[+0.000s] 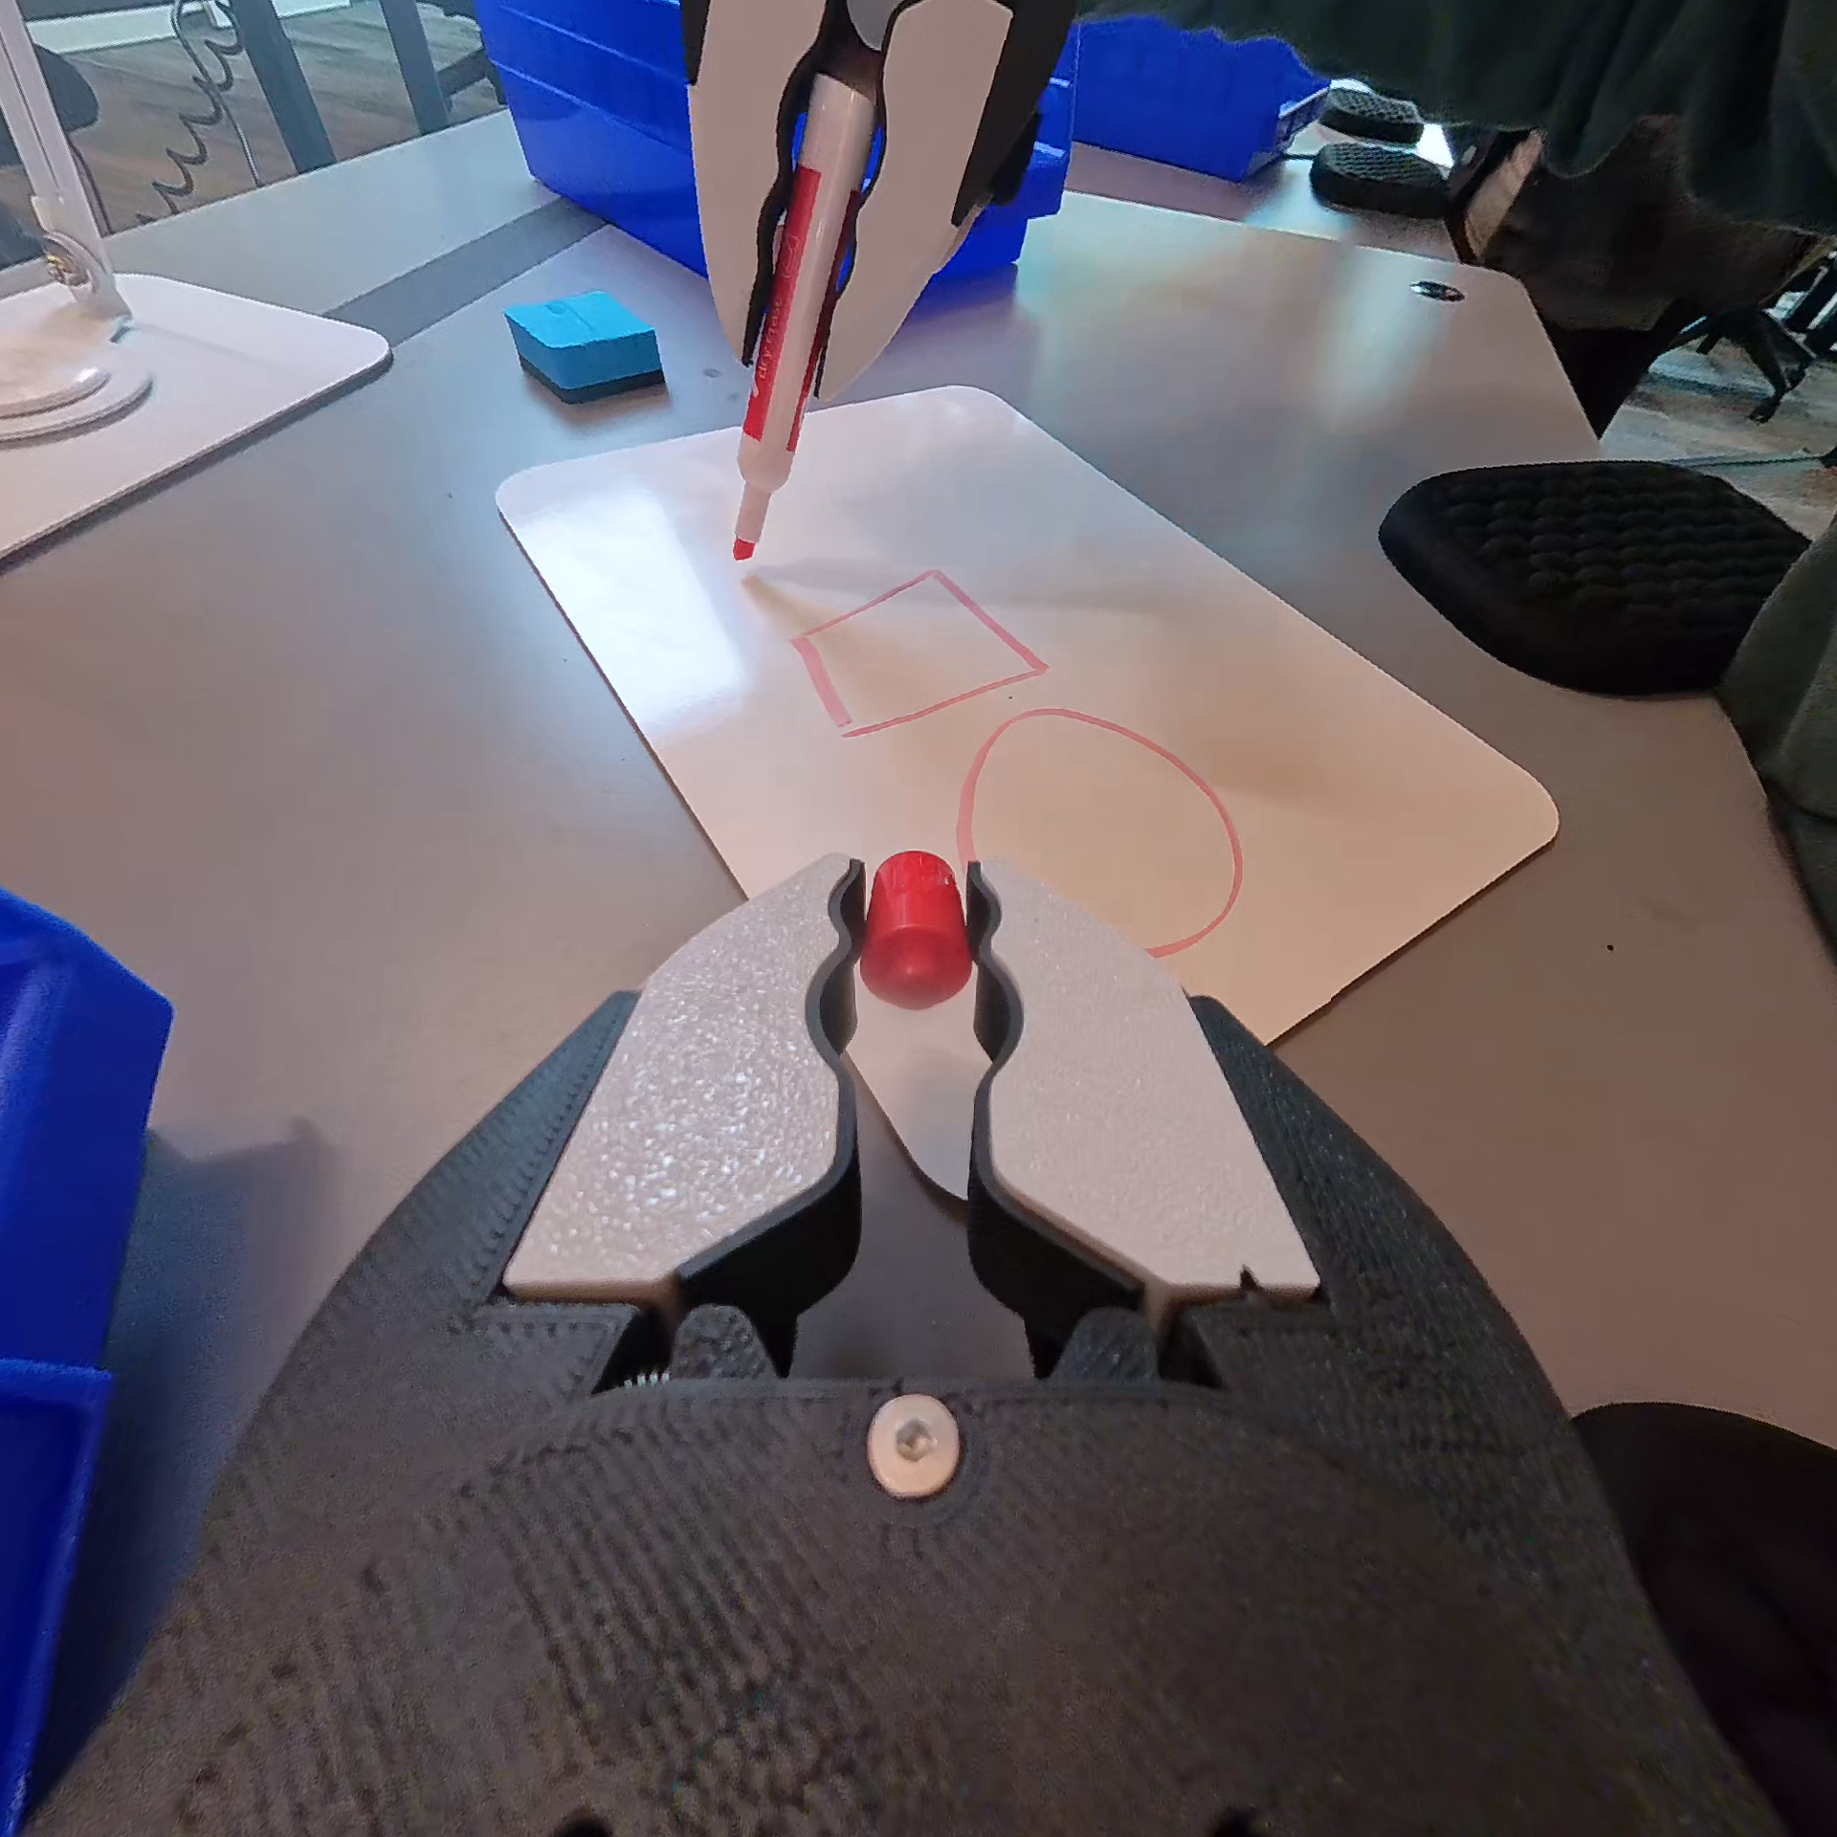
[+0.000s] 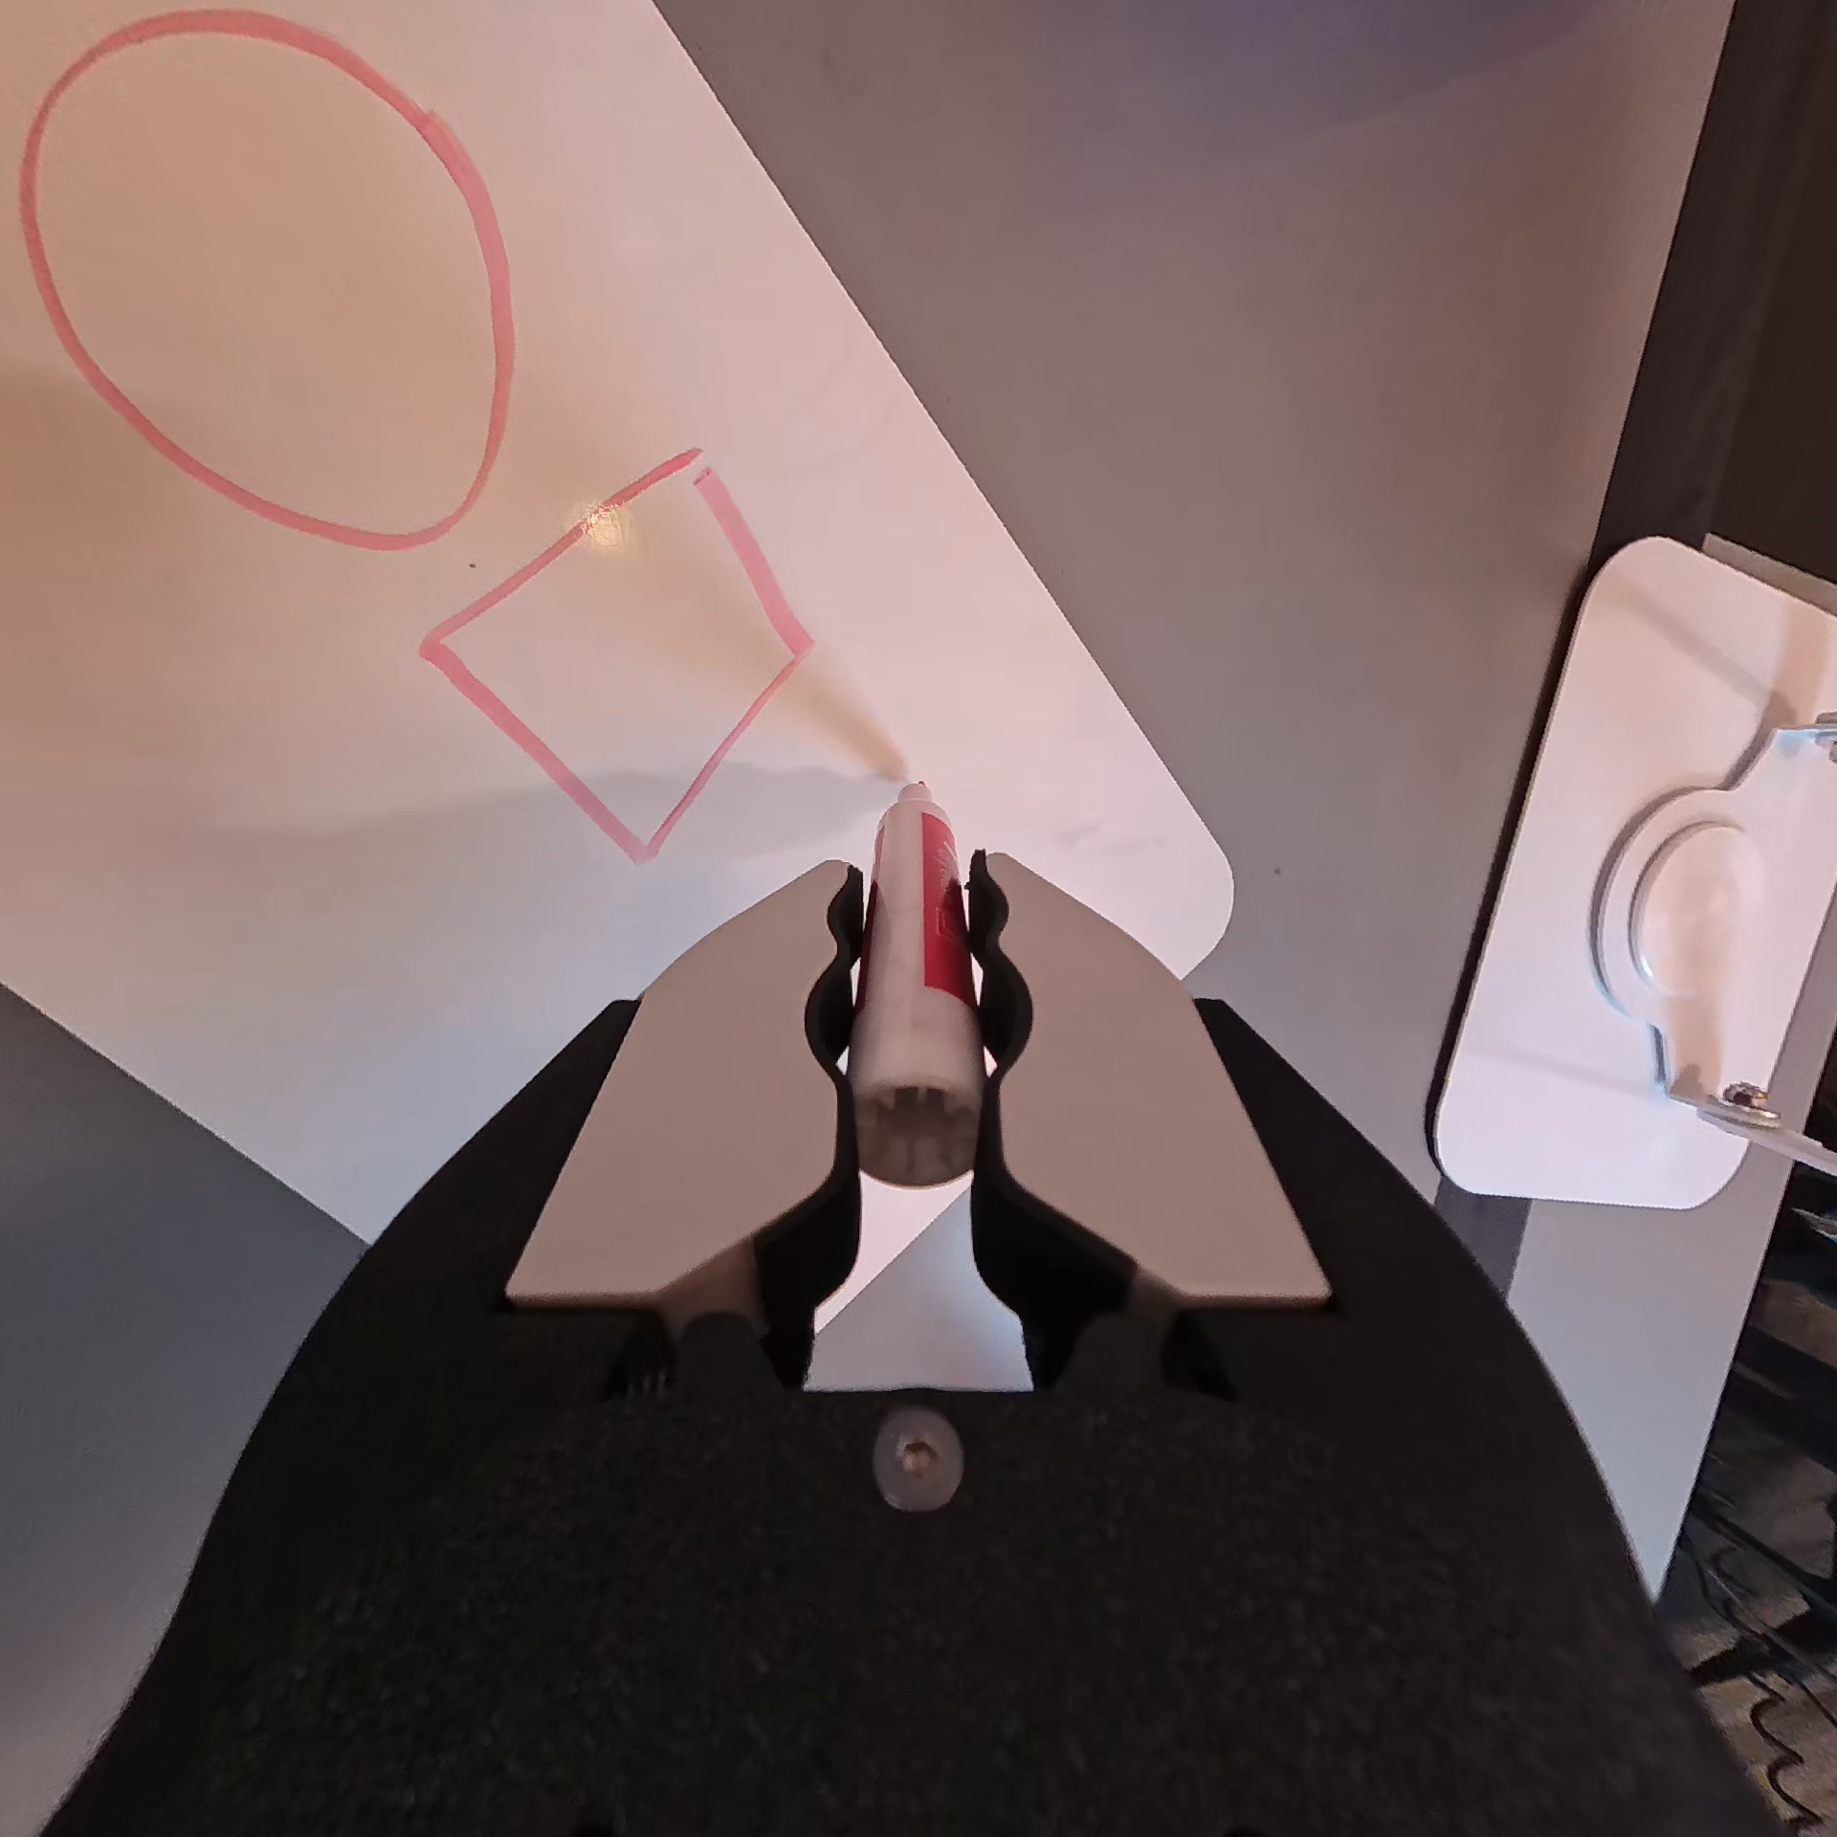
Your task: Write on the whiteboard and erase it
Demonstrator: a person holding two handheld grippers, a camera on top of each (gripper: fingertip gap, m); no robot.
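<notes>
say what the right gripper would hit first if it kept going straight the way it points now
Probably the whiteboard. The right gripper points down at it, and the marker it holds leads, tip just above the bare surface beside the drawn square. The gap is hard to judge.

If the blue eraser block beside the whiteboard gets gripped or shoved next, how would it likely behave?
The blue eraser looks like a foam block on a dark pad, so it is probably light and slightly squashy when gripped. It lies flat and boxy on the table, so it should slide when pushed, not roll or tip. Nothing touches it, which leaves its sides free for the fingers.
</notes>
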